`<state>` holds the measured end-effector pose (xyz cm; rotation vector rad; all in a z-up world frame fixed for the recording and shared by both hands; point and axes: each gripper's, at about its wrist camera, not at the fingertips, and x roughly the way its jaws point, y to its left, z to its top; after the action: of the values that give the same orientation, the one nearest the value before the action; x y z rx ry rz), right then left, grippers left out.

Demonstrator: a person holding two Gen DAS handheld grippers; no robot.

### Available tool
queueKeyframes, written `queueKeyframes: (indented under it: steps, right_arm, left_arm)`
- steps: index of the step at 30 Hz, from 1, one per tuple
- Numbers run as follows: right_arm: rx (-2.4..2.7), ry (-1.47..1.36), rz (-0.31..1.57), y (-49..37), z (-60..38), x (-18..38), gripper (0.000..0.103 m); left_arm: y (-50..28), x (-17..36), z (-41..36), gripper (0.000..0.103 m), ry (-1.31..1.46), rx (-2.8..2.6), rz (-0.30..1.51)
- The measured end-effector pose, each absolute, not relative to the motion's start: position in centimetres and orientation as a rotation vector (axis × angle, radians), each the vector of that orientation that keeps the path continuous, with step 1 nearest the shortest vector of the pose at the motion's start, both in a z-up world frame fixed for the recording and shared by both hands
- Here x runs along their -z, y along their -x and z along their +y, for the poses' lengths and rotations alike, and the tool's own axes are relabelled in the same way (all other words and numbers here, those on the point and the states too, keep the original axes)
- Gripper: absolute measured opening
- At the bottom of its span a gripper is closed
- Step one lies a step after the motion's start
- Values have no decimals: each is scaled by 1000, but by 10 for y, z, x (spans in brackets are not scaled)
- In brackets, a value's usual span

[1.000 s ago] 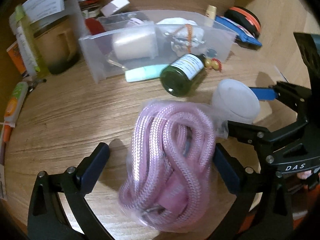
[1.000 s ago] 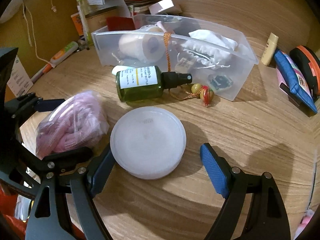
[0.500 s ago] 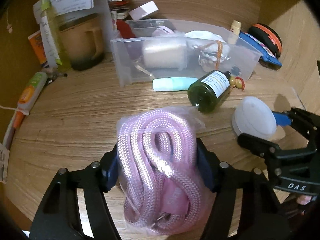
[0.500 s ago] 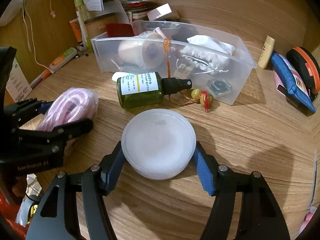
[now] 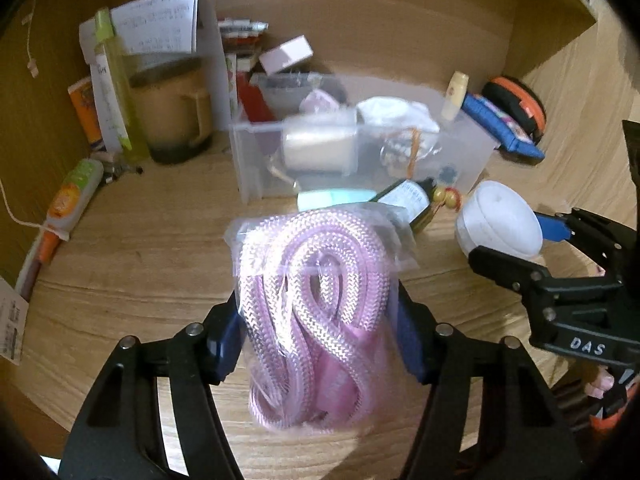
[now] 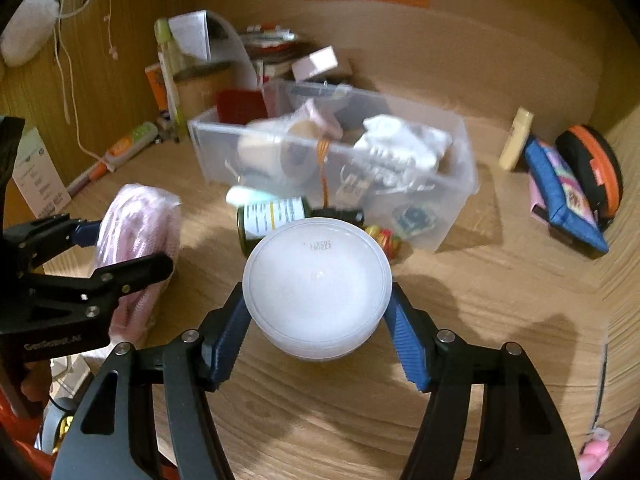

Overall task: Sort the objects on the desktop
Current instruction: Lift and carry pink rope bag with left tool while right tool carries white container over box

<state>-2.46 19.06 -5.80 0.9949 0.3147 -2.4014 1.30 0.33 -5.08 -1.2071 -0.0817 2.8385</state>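
My left gripper (image 5: 318, 338) is shut on a clear bag of pink rope (image 5: 316, 304) and holds it lifted above the wooden desk; it also shows in the right wrist view (image 6: 138, 236). My right gripper (image 6: 318, 330) is shut on a round white plastic jar (image 6: 316, 280), also lifted, seen from the left wrist view (image 5: 500, 224). A clear plastic bin (image 6: 452, 196) with a white roll, white cloth and small items stands behind. A green spray bottle (image 6: 276, 216) and a mint tube (image 5: 336, 199) lie in front of the bin (image 5: 248, 160).
A tan mug (image 5: 170, 116), papers and boxes stand at the back left. An orange-and-white pen (image 5: 66, 208) lies at the left. A blue pouch (image 6: 564, 196), an orange-black case (image 6: 592, 168) and a cream tube (image 6: 516, 144) sit at the right. Beads (image 6: 386, 238) lie by the bottle.
Both grippers closed on their objects, the left on the rope bag and the right on the white jar, and both have lifted them off the desk.
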Motion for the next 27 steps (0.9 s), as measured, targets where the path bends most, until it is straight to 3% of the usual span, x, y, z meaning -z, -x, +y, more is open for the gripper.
queueKeyframes:
  steps: [27]
  right_arm:
    - [2581,-728,129,56,215,-27,63]
  left_arm:
    - [-7,-55,-20,62,828,-2917,-195]
